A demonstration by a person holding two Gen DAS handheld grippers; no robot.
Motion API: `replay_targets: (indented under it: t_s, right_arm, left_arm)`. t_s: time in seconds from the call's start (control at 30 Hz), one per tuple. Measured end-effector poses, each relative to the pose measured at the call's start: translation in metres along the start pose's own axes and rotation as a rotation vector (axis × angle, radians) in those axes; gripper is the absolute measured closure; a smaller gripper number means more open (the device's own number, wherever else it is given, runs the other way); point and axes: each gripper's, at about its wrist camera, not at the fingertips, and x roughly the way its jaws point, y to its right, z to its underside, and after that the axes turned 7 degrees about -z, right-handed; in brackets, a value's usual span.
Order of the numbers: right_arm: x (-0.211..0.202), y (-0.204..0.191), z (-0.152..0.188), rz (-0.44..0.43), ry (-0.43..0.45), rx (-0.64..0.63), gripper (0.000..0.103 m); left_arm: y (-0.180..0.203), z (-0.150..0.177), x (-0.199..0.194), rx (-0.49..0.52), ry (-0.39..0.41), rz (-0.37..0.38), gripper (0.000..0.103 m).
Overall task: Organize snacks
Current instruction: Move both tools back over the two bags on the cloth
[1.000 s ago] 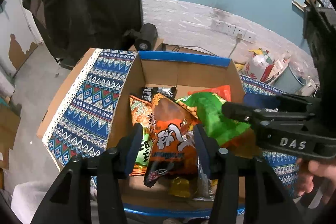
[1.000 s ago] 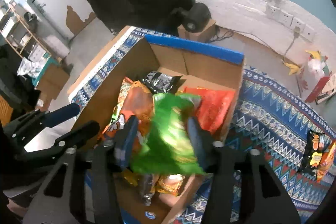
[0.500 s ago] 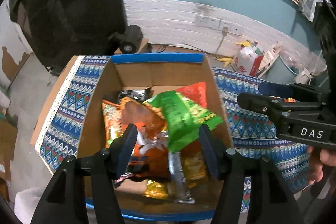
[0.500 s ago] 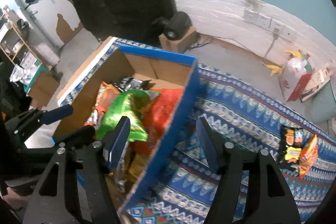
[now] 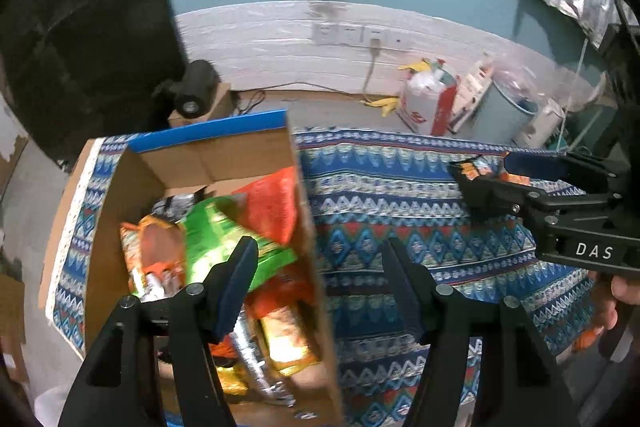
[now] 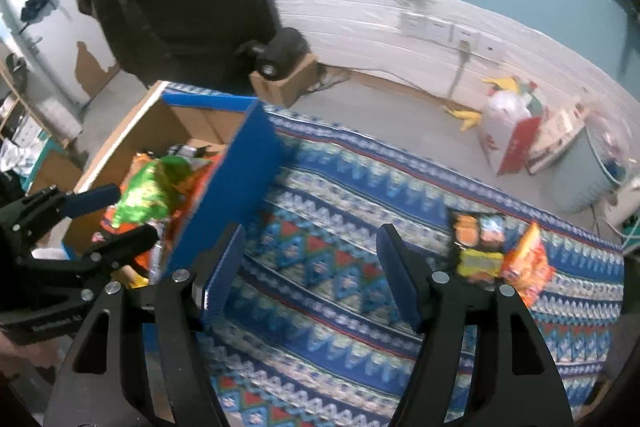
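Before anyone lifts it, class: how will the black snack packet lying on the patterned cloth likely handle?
The black snack packet looks like thin film, so probably floppy and light. Its glossy surface may slip. Lying flat on the patterned cloth, it shouldn't roll.

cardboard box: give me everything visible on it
The cardboard box is open-topped, brown corrugated inside, blue on its outer wall and rim. It sits upright at the left end of the patterned cloth. Snack bags pile loosely inside: a green bag on top, orange and red ones, foil packs below. Neither gripper touches it.
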Motion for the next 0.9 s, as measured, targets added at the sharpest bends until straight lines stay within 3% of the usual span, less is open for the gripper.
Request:
replay_targets:
  t_s: [0.4,0.63,0.9]
  right_arm:
    - [-0.034,0.085,0.035,0.074,0.015,0.102,0.034]
    - [-0.048,0.130,0.057,0.118,0.015,0.136,0.028]
    - [-0.041,0.179,0.076,0.187,-0.070,0.104,0.028]
  left_arm:
    - [0.072,-0.017,0.011,0.113,-0.012,0.040,0.037]
    - [0.115,-0.027,0.028,0.168,-0.045,0.082,0.037]
    - [0.150,-0.038,0.055,0.180,-0.076,0.148,0.033]
